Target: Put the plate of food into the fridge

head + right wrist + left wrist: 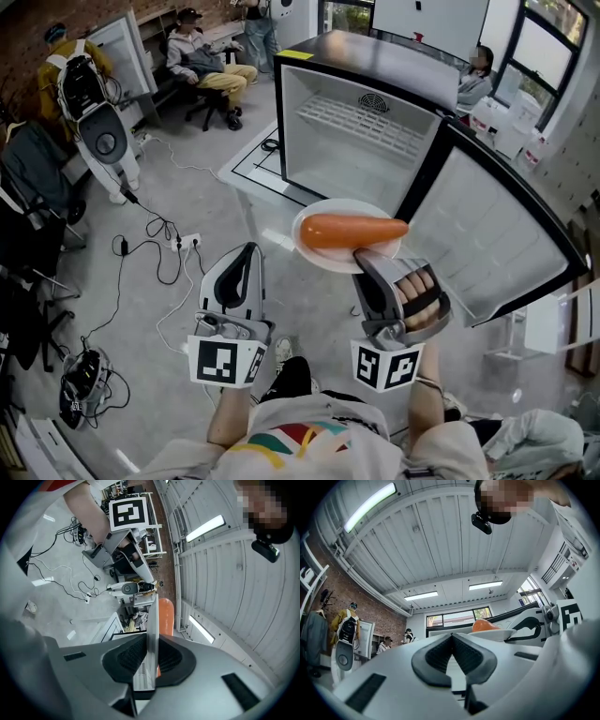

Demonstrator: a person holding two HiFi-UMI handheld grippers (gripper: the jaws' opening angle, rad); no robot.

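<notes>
Head view: plate [323, 260] held before the open fridge [349, 161].
The right gripper [372, 254] pinches the plate's 5 o'clock rim, carrot [352, 231] lying across it; the left gripper [246, 251], at the plate's 8 o'clock, has jaws closed, empty.

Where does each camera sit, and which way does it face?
Head view: on the head, steeply down at the open fridge; shirt, forearms, left claw, right claw.
Left gripper view: on left claw, tilted up at ceiling; its shut jaws.
Right gripper view: on right claw, rolled sideways; jaws on plate.
All share the carrot.
</notes>
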